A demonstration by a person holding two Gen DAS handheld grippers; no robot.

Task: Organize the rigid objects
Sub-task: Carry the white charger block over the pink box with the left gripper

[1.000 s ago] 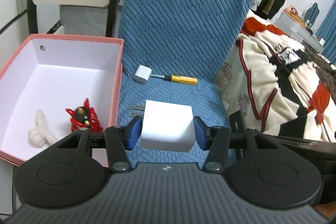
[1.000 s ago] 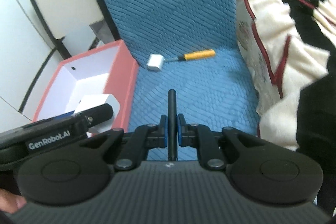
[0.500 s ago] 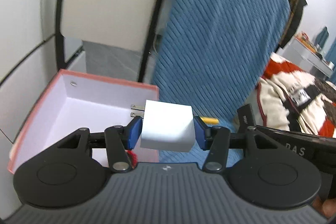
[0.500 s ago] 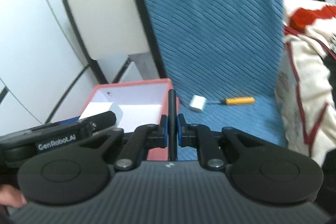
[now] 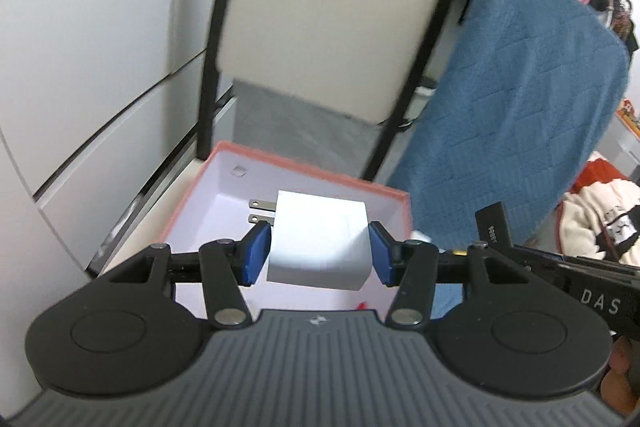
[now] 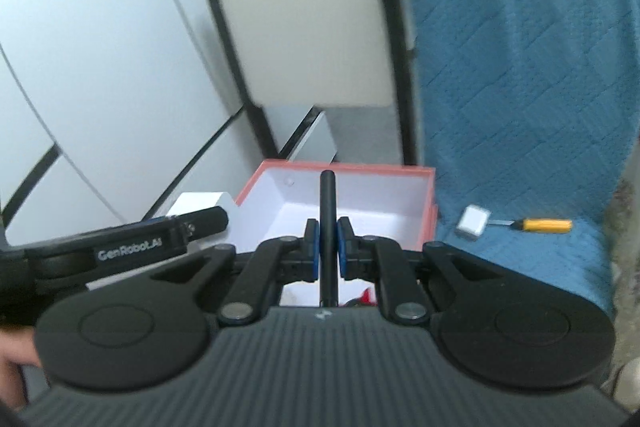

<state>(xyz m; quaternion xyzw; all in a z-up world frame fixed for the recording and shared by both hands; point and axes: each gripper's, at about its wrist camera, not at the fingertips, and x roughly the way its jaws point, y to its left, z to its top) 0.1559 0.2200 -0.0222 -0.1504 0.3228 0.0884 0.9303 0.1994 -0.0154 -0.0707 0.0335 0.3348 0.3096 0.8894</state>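
Observation:
My left gripper (image 5: 320, 251) is shut on a white charger cube (image 5: 320, 239), its two metal prongs pointing left. It hangs above the open pink box (image 5: 304, 173) with a white inside. My right gripper (image 6: 328, 247) is shut on a thin black bar (image 6: 327, 211) that sticks forward over the same box (image 6: 352, 169); the bar's tip (image 5: 491, 223) shows in the left wrist view. The left gripper (image 6: 140, 247) and charger (image 6: 200, 203) appear at the left of the right wrist view. A small hammer (image 6: 476, 221) with a yellow handle lies on the blue seat.
A red toy (image 6: 366, 295) peeks out inside the box, mostly hidden by the gripper. A folded beige chair (image 5: 336, 27) leans behind the box, with white cabinet doors (image 5: 80, 67) to the left. The blue padded chair back (image 6: 520, 47) stands right; a patterned blanket (image 5: 600, 219) lies beyond.
Both grippers have risen and swung left, from over the blue seat to above the pink box. The hammer has left the left wrist view. Both grips are unchanged.

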